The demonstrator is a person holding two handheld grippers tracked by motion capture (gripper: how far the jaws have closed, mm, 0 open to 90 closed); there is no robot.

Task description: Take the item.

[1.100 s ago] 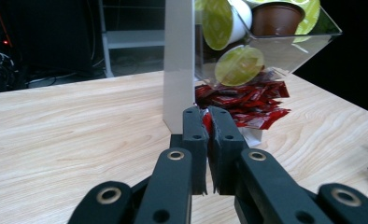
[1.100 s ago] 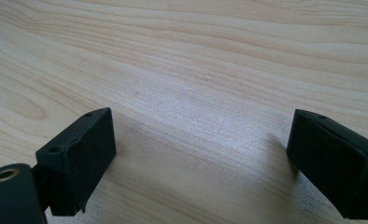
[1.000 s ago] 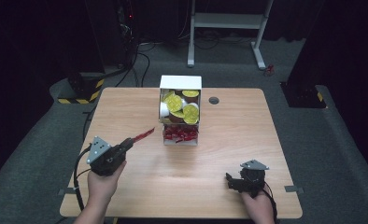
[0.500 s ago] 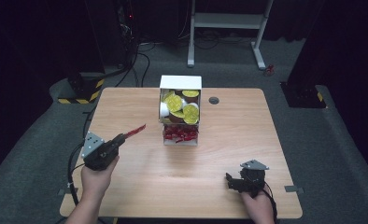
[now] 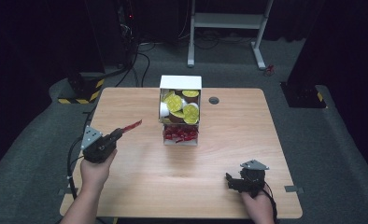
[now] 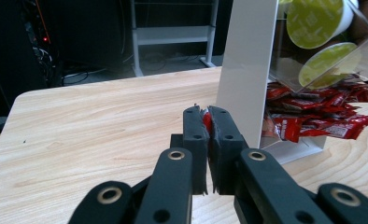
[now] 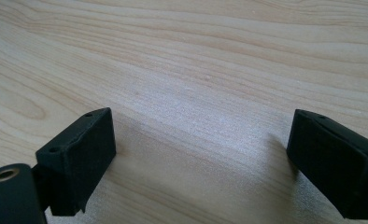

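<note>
Red foil sachet (image 5: 131,126) is seen in the high view, clamped by one end in the closed jaws of the left gripper (image 5: 118,132) above the left part of the light wooden table (image 5: 140,182). It is well apart from the white dispenser box (image 5: 180,83), where yellow-lidded capsules (image 5: 174,101) are stored above and more red sachets (image 5: 180,134) below. The right gripper (image 5: 230,180) is rested near the front right edge.

In the left gripper view, a red strip of the sachet (image 6: 207,122) is pinched between the shut black jaws, with the white box wall (image 6: 245,70) behind.

In the right gripper view, the jaws are held wide apart over bare wood (image 7: 196,70), and nothing is gripped.
</note>
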